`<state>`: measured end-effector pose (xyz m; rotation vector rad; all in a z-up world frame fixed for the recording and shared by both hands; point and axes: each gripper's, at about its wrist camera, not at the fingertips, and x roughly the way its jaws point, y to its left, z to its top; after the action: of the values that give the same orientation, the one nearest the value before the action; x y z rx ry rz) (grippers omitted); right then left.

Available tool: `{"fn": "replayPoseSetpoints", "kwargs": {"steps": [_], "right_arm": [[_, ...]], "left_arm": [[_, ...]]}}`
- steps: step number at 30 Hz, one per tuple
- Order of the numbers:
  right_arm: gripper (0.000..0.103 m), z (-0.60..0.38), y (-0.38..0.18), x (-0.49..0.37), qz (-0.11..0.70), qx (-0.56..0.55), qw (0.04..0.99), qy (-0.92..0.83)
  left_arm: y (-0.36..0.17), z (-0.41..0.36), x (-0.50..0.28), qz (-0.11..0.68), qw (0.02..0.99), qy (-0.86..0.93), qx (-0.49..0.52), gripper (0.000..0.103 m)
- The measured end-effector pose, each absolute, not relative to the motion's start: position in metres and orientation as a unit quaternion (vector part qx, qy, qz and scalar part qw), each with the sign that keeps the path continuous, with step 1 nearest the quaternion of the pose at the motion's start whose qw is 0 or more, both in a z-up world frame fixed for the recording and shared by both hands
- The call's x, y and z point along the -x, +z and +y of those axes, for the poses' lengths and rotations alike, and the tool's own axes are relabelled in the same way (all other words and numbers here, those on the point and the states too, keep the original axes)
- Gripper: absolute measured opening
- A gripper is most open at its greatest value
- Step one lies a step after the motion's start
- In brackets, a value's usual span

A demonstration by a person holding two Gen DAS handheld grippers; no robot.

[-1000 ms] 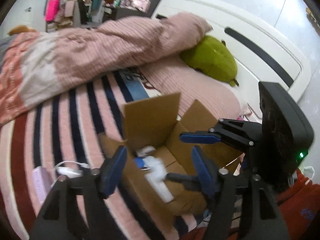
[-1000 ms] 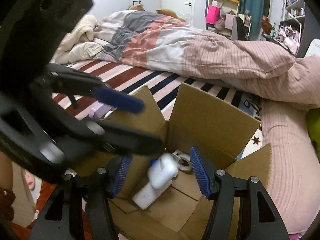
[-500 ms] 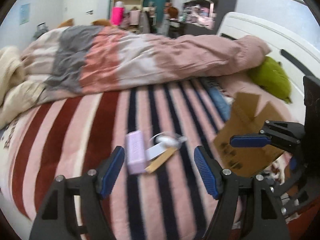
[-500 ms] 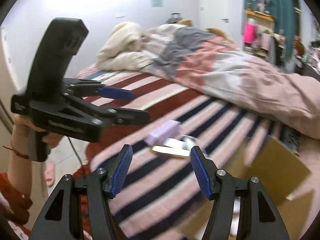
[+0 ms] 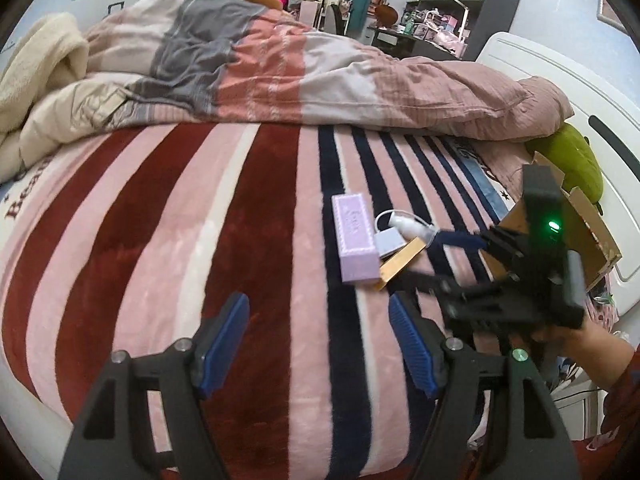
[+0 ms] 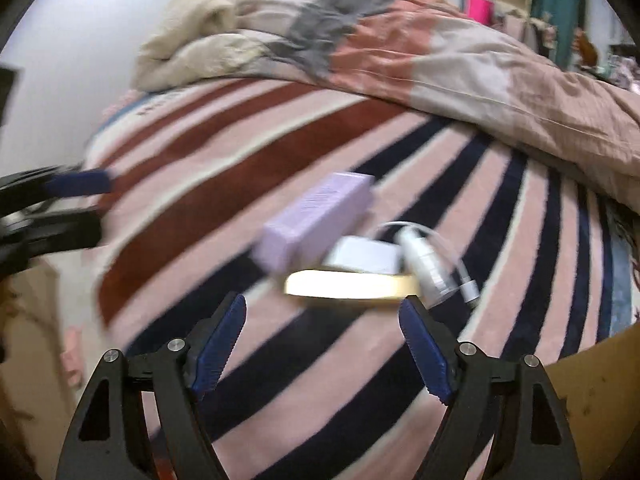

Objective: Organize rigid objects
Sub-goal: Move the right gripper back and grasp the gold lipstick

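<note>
- The left gripper hangs released over the striped blanket near the bed's front edge, its blue pads spread and nothing between them.
- A lilac box lies flat toward the middle of the bed, touching a white adapter with cable and a flat gold box on its right.
- The right gripper is also released, empty, just short of the gold box.
- A cardboard box sits at the bed's right edge, by the headboard, beside a green plush.
</note>
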<state>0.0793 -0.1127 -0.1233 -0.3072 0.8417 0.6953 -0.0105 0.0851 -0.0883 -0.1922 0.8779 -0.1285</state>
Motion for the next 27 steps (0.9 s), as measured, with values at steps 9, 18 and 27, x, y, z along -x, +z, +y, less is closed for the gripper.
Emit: {"fn": "replayPoseSetpoints", "kwargs": {"steps": [9,18,27], "right_arm": [[0.08,-0.107,-0.139,-0.111,0.376,0.122,0.845,0.361],[0.082,-0.118,-0.145,-0.109,0.459,0.065,0.79,0.402],[0.062,-0.117,-0.138,-0.06,0.464,0.132,0.738,0.471]], "left_arm": [[-0.099,0.092,0.011,0.43,0.894,-0.059,0.112,0.069],[-0.095,0.088,0.013,0.433,0.894,-0.054,0.107,0.07],[-0.093,0.085,0.016,0.436,0.893,-0.054,0.101,0.07]]}}
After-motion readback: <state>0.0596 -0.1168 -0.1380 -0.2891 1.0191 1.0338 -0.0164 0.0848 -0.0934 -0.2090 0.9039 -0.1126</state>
